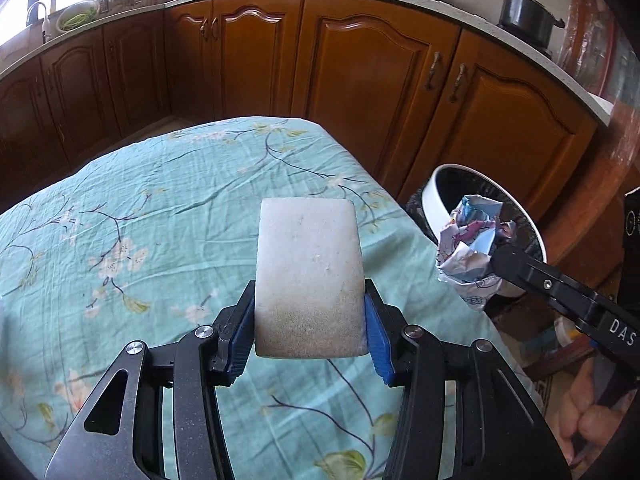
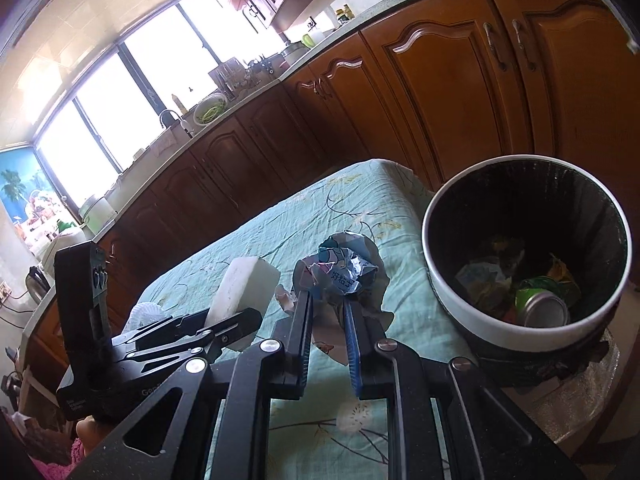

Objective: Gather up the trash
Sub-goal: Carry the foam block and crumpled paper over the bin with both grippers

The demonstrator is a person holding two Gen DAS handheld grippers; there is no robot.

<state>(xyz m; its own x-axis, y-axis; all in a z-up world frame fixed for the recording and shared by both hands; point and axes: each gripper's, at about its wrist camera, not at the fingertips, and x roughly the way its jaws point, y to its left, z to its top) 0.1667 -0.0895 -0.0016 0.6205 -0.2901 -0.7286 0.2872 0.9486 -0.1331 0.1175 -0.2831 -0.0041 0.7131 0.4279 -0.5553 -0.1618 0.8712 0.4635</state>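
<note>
My left gripper (image 1: 310, 300) is shut on a white foam block (image 1: 308, 276) and holds it above the teal flowered tablecloth (image 1: 140, 208). My right gripper (image 2: 328, 298) is shut on a crumpled printed wrapper (image 2: 340, 272), held over the table's right edge, just left of the bin (image 2: 472, 308). The bin is white-rimmed with a black liner and holds a green can (image 2: 544, 306) and other scraps. In the left wrist view the wrapper (image 1: 468, 248) hangs in front of the bin (image 1: 434, 200), gripped by the right gripper (image 1: 496, 260). The left gripper with the block (image 2: 244, 288) shows in the right wrist view.
Wooden kitchen cabinets (image 1: 360, 64) run behind the table under a pale counter with a black pot (image 1: 524, 12) and a wok. A sink and bright window (image 2: 132, 92) lie at the far left. The bin stands on a low surface beside the table's right edge.
</note>
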